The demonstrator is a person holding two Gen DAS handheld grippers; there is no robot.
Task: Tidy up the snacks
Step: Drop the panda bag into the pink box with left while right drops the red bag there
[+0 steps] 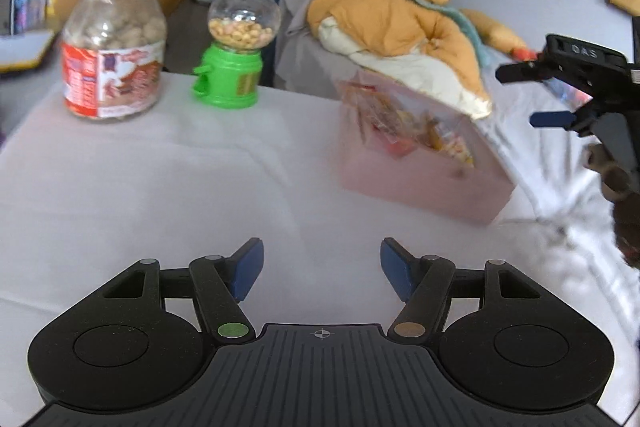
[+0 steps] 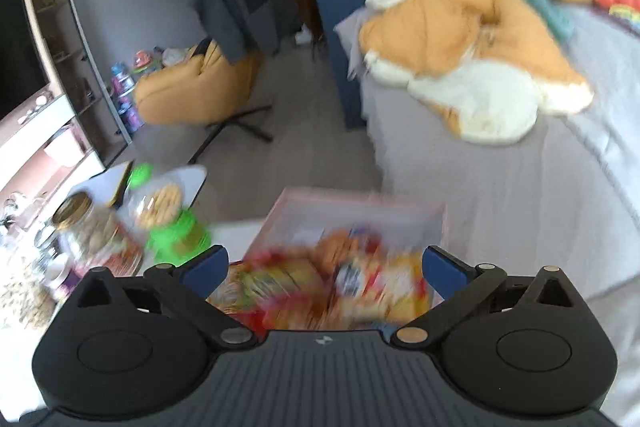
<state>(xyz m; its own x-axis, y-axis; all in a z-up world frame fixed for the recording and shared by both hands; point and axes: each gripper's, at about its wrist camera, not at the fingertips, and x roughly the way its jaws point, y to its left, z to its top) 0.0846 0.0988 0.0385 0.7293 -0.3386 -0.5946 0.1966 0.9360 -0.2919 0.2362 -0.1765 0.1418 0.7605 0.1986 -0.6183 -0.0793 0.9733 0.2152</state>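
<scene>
Packets fill pink box [image 1: 420,179]; jar [image 1: 114,47] and green dispenser [image 1: 232,47] left standing on table [image 1: 160,187]; left claw [image 1: 322,267] and right claw [image 2: 324,267] both wide, empty

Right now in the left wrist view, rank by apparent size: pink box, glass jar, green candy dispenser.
1. pink box, though it sits nearer the camera
2. glass jar
3. green candy dispenser, clearly smaller than the jar beside it
</scene>
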